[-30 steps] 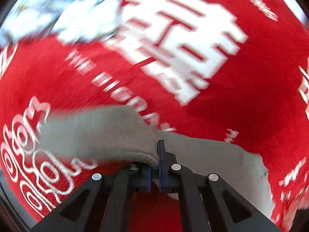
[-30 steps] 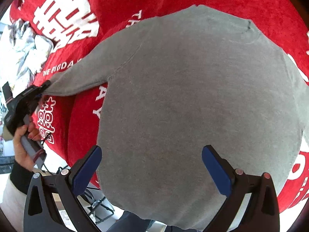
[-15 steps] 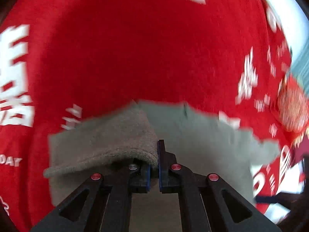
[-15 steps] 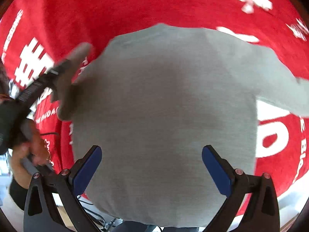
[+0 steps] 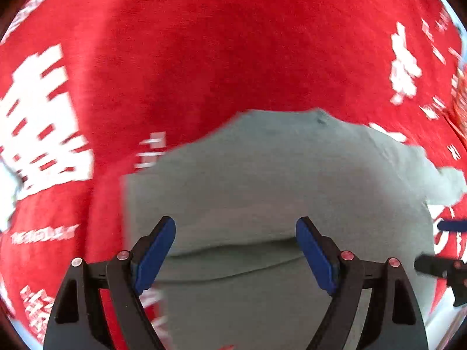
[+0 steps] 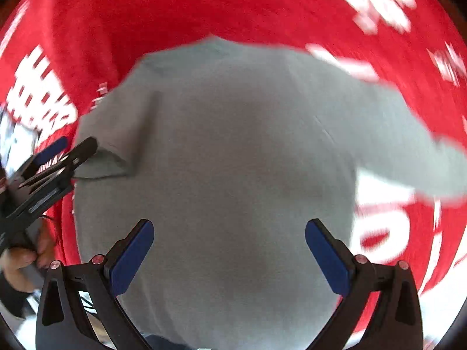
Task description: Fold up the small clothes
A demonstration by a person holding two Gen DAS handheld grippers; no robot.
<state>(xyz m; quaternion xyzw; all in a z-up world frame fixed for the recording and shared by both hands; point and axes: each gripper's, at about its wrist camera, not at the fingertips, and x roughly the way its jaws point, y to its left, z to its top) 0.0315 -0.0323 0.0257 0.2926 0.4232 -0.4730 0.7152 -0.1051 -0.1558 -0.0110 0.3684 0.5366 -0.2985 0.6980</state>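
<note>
A small grey sweater [image 6: 239,157] lies spread flat on a red cloth [image 5: 204,43] printed with white characters, which covers the counter.

The left gripper [image 5: 235,250] hovers over the sweater with its jaws wide apart and nothing between them; grey fabric fills the gap below, and a soft crease runs across it just past the blue pads [image 5: 153,258]. To the left of these jaws the sweater's edge meets the red cloth. Ahead of them the neckline sits against the red, and off to the right one sleeve [image 5: 443,180] stretches outward.

The right gripper [image 6: 229,256] also hangs above the sweater, jaws spread wide and empty, with the body of the garment directly ahead of and between them. Far to the left of these jaws the other sleeve [image 6: 116,128] is folded in over the body, its cuff lying at the tip of the left gripper. A bare hand [image 6: 20,259] holds that tool at the left edge. To the right of the jaws the unfolded sleeve lies out across the cloth, blurred.
</note>
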